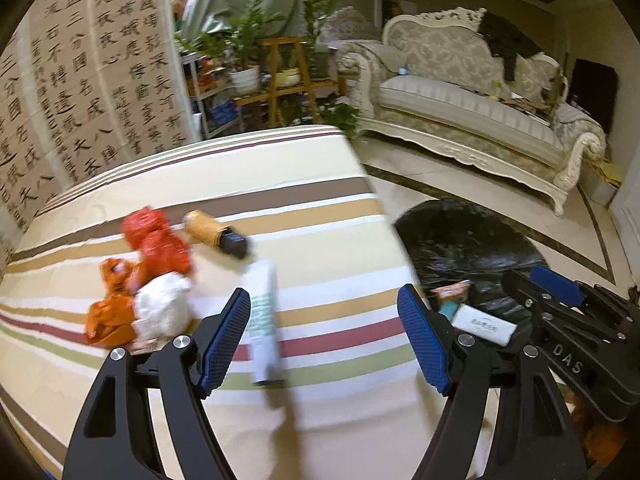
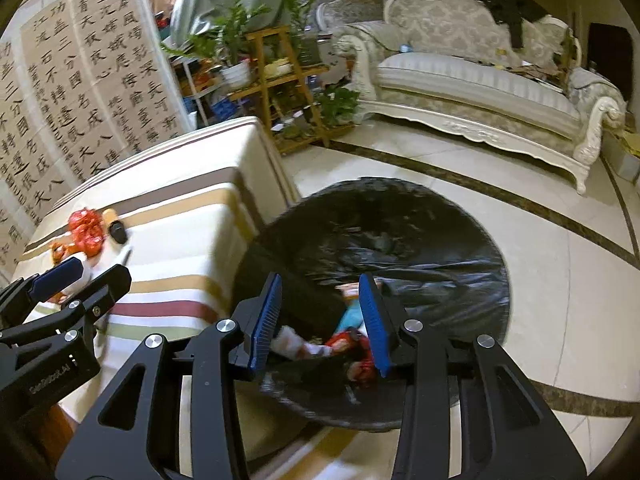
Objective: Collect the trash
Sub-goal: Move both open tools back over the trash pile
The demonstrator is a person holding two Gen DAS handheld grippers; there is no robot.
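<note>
My left gripper (image 1: 326, 334) is open and empty above the striped table (image 1: 328, 216), just right of a white tube (image 1: 264, 320) lying lengthwise. Left of it lie a white crumpled wad (image 1: 160, 308), orange wrappers (image 1: 110, 312), a red crumpled bag (image 1: 156, 240) and a tan bottle with a black cap (image 1: 214, 234). My right gripper (image 2: 320, 320) is open and empty over the black-lined trash bin (image 2: 400, 232), which holds wrappers (image 2: 344, 342). The bin (image 1: 468, 240) stands beside the table's right edge. The same table trash (image 2: 86, 232) shows small in the right wrist view.
A cream ornate sofa (image 1: 472, 108) stands across the tiled floor (image 2: 560, 280). A wooden plant stand with pots (image 1: 276, 80) and a calligraphy screen (image 1: 80, 100) stand behind the table. My right gripper's body (image 1: 580, 344) shows in the left wrist view.
</note>
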